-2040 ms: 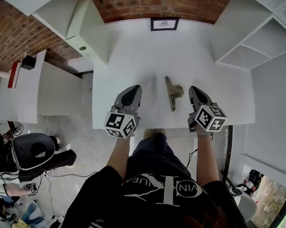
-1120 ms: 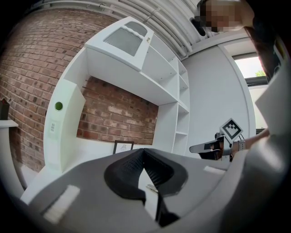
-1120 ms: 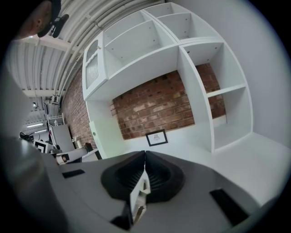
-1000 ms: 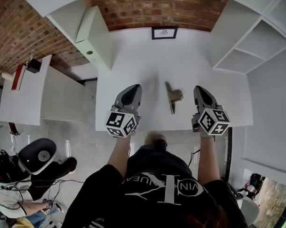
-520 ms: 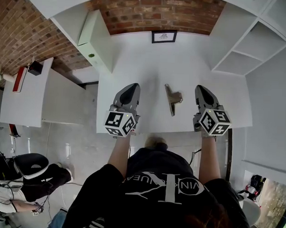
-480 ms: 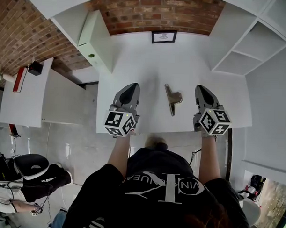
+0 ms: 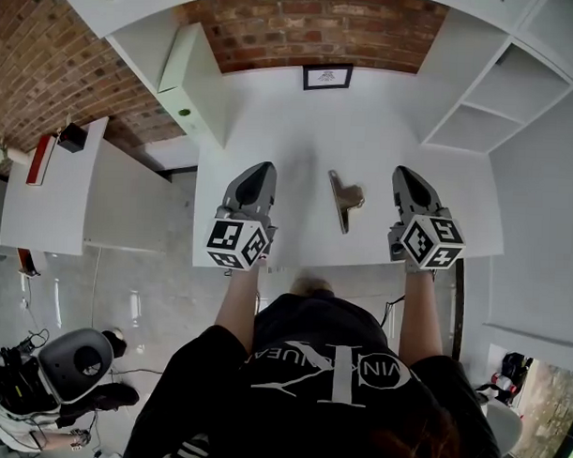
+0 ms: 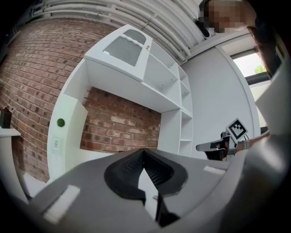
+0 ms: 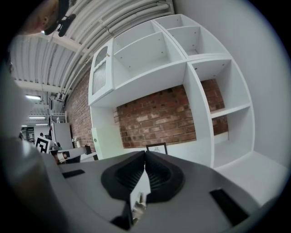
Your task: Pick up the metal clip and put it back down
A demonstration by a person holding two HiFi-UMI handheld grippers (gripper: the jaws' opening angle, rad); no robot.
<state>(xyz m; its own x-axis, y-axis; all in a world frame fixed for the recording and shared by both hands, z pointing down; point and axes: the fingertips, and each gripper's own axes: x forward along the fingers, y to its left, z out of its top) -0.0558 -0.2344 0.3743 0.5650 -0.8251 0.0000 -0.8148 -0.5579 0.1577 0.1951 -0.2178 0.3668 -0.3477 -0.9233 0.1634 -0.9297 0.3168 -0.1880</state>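
On the table [image 7: 299, 130], head view, the clip [image 7: 345, 199] lies flat between the left gripper [image 7: 257, 172] and the right gripper [image 7: 404, 174], touching neither. Left gripper view: jaws pressed together, holding nothing. Right gripper view: jaws likewise pressed together, holding nothing.

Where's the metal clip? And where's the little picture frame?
metal clip [image 7: 342, 199], head view, on the middle of its long body.
picture frame [image 7: 327, 76], head view, on the middle of the picture inside the dark border.
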